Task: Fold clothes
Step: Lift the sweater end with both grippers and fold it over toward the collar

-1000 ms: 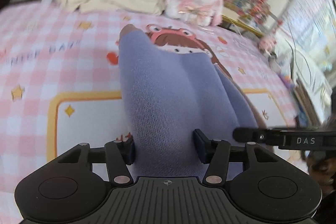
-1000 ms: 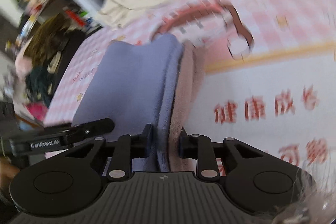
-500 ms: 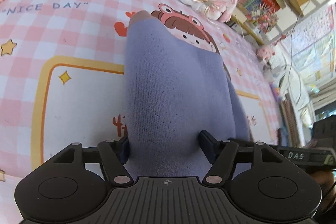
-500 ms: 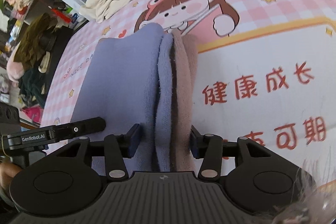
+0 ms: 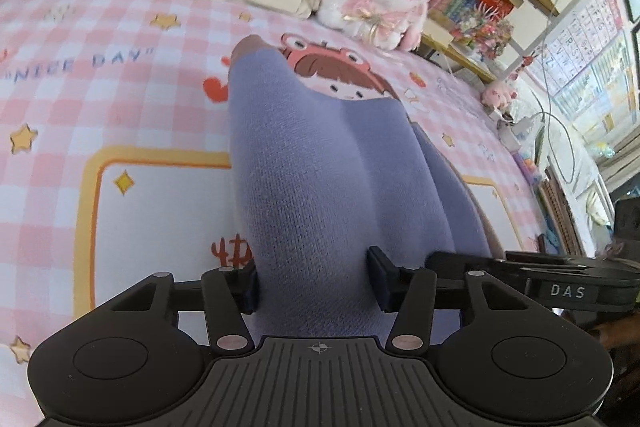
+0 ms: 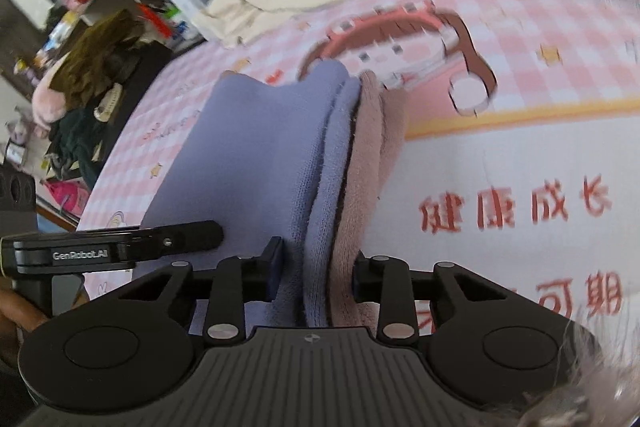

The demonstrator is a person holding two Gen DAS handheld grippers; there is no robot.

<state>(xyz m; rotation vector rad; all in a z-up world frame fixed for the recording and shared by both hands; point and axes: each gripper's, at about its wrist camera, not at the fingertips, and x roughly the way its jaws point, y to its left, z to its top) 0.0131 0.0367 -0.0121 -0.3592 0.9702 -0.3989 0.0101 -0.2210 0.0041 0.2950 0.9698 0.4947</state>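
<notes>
Pink checked bedsheet below; my left gripper & right gripper each pinch the purple garment, which runs lengthwise straight ahead of both.

The lavender knitted garment looks soft and matt, its mauve fleecy lining napped. The black plastic left gripper is matt, ribbed at its base, with shiny metal pivot pins.
</notes>
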